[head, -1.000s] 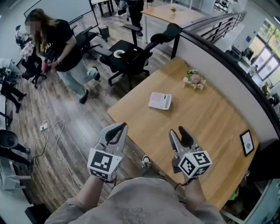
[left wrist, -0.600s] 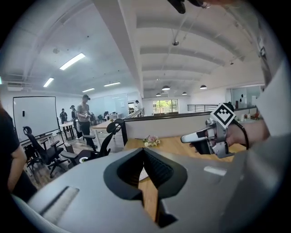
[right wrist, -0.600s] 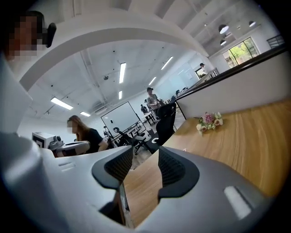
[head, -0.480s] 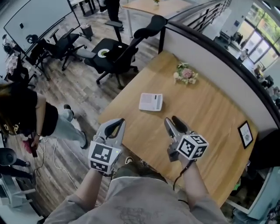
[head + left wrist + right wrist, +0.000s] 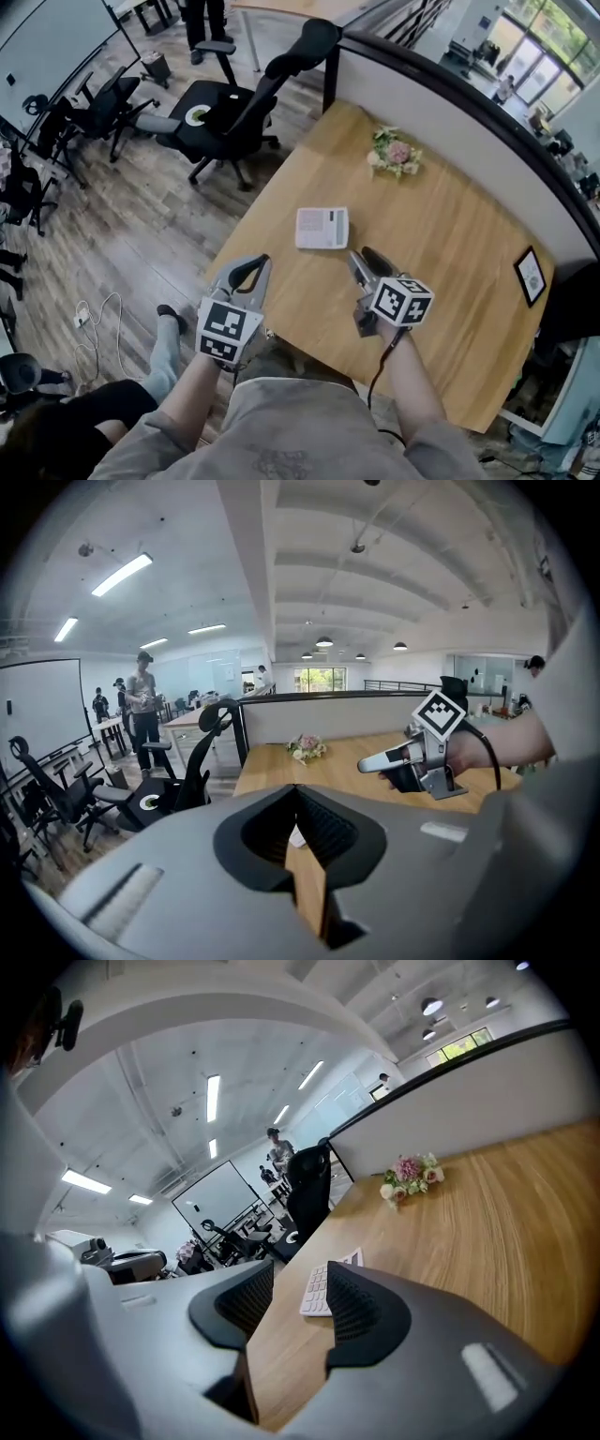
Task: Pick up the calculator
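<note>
The calculator [image 5: 322, 228] is a white flat slab with grey keys, lying on the wooden table [image 5: 450, 244] near its left edge. In the right gripper view the calculator [image 5: 319, 1290] shows just beyond the jaws. My right gripper [image 5: 364, 258] hovers over the table just short of the calculator's near right corner, open, with nothing between its pads [image 5: 361, 1307]. My left gripper [image 5: 251, 265] hangs at the table's near left edge, off to the calculator's near left, shut and empty. A sliver of the calculator [image 5: 293, 837] peeks through the left jaws.
A small bunch of pink flowers [image 5: 394, 155] lies beyond the calculator. A framed picture [image 5: 530, 276] sits at the table's right edge under the grey partition [image 5: 469, 103]. A black office chair [image 5: 234, 103] stands beyond the table's far left corner. A person [image 5: 56, 431] is at lower left.
Both grippers have moved forward toward the calculator, the right one closing most of the distance. The person on the floor has shifted from the view's upper left to its lower left.
</note>
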